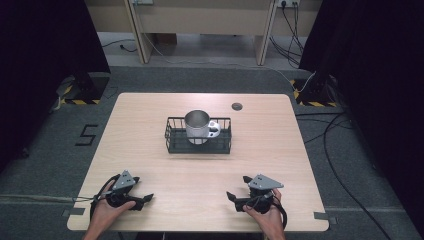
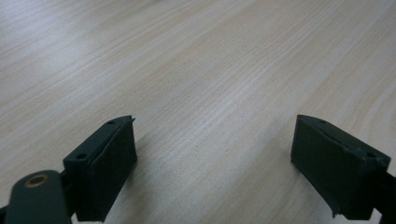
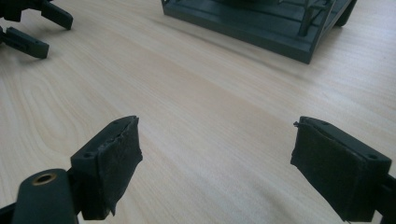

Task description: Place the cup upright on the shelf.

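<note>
A silver metal mug (image 1: 198, 126) with a handle stands upright inside a black wire basket (image 1: 174, 141) at the middle of the light wooden table (image 1: 150, 165). My left gripper (image 1: 147, 199) rests low at the table's front left, open, with bare wood between its jaws (image 2: 215, 163). My right gripper (image 1: 233, 196) sits at the front right, open as well, nothing between its jaws (image 3: 217, 163). In the right gripper view the basket's base (image 3: 261, 25) lies ahead at the top, and the left gripper's fingers (image 3: 28, 43) show at the upper left.
A small round grommet (image 1: 237, 106) sits in the tabletop at the back right. Grey carpet surrounds the table, with cables (image 1: 340, 165) on the floor to the right and a wooden desk frame (image 1: 200, 22) beyond. Bare wood lies between the grippers and the basket.
</note>
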Demonstrator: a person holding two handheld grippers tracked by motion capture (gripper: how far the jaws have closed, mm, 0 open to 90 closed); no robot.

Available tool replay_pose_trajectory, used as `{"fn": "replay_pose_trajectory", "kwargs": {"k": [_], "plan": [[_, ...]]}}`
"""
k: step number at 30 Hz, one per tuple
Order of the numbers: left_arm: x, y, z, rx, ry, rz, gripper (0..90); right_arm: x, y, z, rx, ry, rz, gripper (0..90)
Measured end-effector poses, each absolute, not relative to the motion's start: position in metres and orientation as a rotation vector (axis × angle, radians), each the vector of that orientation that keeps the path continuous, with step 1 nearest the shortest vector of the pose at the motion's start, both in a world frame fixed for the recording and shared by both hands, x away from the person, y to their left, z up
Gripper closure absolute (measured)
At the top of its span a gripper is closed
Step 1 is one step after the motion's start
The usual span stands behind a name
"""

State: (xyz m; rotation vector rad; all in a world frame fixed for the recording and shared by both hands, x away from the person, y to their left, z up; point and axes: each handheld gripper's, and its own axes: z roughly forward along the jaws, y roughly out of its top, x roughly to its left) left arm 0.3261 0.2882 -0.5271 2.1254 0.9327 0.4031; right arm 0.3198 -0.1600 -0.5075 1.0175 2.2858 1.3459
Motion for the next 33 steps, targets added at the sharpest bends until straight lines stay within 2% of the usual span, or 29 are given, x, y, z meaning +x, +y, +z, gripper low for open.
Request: {"fn": "replay_pose_trajectory", "kwargs": {"k": [33], "plan": [[0.326, 0.288, -0.527, 2.125, 0.932, 0.403, 13.2, 0.31, -0.165, -0.52, 1.105, 2.363, 1.158, 15.3]]}}
